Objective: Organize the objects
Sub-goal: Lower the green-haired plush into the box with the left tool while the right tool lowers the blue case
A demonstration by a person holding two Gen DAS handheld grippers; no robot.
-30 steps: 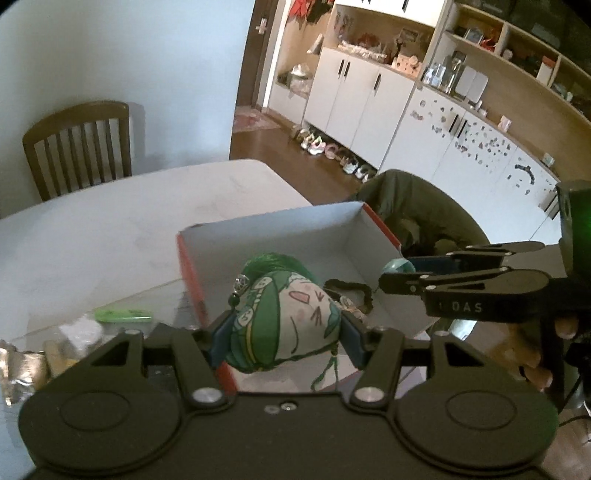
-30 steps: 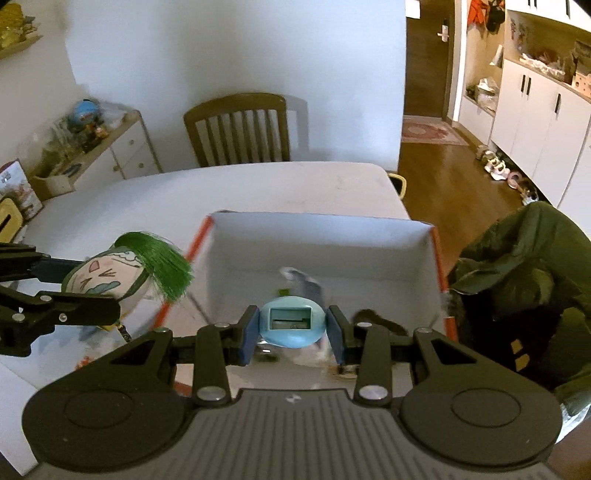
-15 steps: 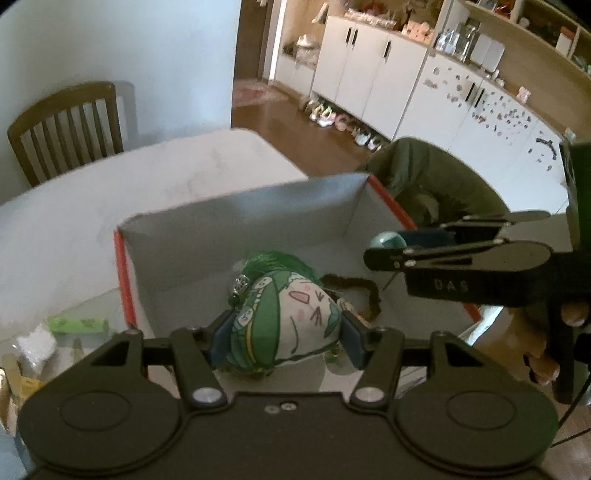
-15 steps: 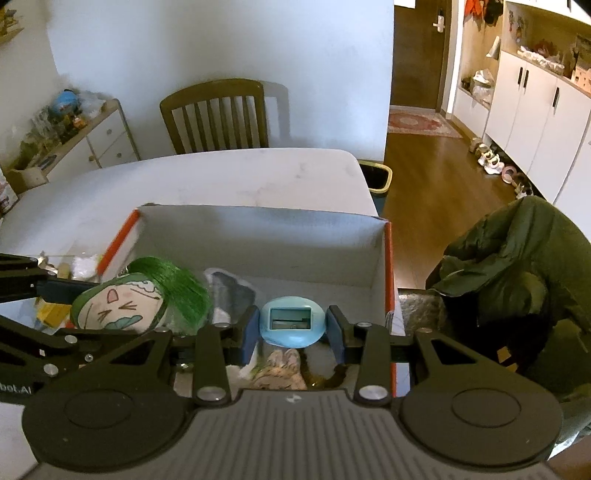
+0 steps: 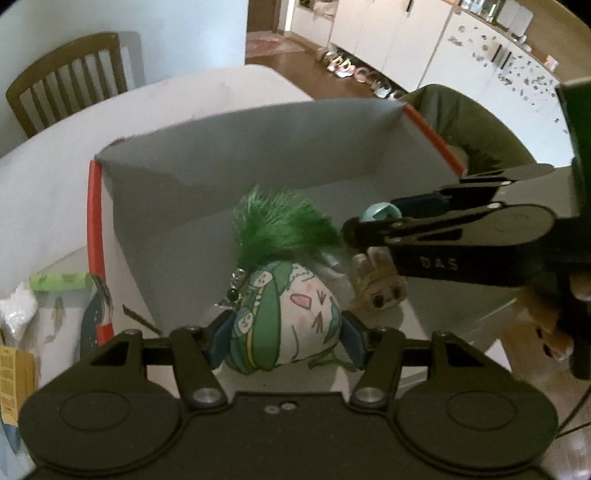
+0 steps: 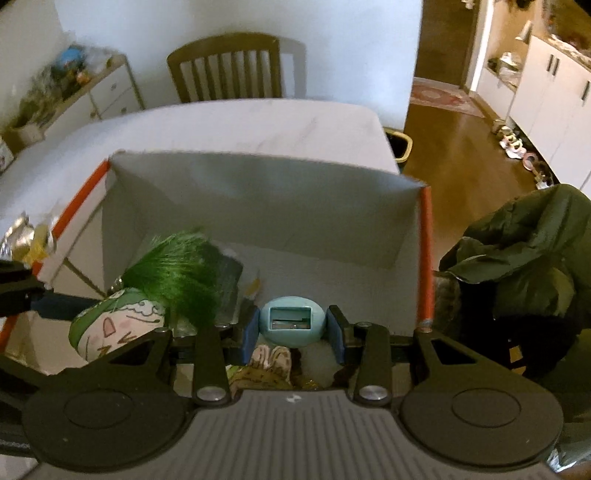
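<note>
My left gripper (image 5: 282,332) is shut on a green-haired plush doll (image 5: 280,317) and holds it inside the open cardboard box (image 5: 258,147) with a red rim. The doll also shows in the right wrist view (image 6: 147,302). My right gripper (image 6: 291,326) is shut on a light blue egg-shaped toy (image 6: 291,325) over the box's near right part (image 6: 258,192). In the left wrist view the right gripper (image 5: 354,227) reaches in from the right, with the blue toy (image 5: 380,212) at its tips. A small beige plush animal (image 5: 380,291) lies on the box floor beneath it.
A wooden chair (image 6: 225,66) stands beyond the white table (image 6: 240,122). A dark green jacket (image 6: 524,266) lies right of the box. Packets and a green wrapper (image 5: 59,282) lie left of the box. White cabinets (image 5: 406,33) line the far wall.
Both grippers have moved forward and down into the box with their toys. The doll's green hair now stands up. The beige plush animal has come into view on the box floor.
</note>
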